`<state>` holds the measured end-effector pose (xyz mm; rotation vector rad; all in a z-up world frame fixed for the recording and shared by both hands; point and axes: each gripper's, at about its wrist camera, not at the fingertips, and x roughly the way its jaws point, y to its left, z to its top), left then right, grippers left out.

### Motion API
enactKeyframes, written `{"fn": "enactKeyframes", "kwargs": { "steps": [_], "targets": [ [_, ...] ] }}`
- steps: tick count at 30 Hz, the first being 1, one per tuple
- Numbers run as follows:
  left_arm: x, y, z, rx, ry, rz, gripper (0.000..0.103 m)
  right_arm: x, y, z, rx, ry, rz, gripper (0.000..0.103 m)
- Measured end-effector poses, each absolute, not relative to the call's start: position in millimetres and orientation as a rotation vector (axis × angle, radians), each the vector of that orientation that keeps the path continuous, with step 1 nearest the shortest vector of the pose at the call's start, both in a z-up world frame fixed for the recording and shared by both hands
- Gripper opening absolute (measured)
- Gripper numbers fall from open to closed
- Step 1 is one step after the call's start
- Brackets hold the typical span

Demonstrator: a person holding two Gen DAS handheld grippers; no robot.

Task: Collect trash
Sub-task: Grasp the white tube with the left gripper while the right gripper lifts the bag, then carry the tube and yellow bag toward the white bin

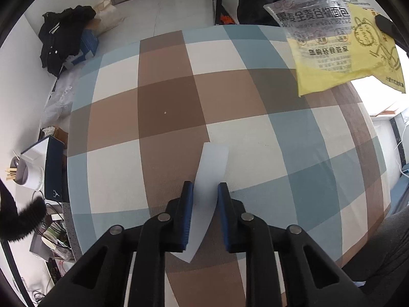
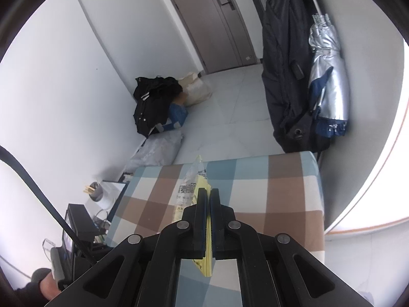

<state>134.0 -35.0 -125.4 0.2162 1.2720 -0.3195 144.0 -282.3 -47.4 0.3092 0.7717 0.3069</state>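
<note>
A white paper strip (image 1: 209,192) lay on the checked tablecloth (image 1: 166,97) in the lower centre of the left wrist view, running between the fingers of the left gripper (image 1: 205,192), whose jaws stood a little apart on either side of it; whether the pads pressed it could not be told. At the upper right of that frame hung a clear printed wrapper (image 1: 314,33) and a yellow wrapper (image 1: 358,58). The right gripper (image 2: 207,197) had its jaws clamped together on those wrappers, above the table.
</note>
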Motion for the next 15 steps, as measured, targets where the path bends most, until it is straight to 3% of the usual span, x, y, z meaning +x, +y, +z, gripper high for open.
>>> {"fn": "enactKeyframes", "kwargs": {
  "steps": [5, 15],
  "targets": [
    [137.4, -28.9, -123.9, 0.128, 1.282, -0.312, 0.006, 130.4, -296.6, -41.5, 0.35, 0.75, 0.316, 0.002],
    [121.4, -32.2, -105.2, 0.062, 1.241, -0.349, 0.005, 89.2, -315.8, -21.8, 0.414, 0.68, 0.332, 0.002]
  ]
}}
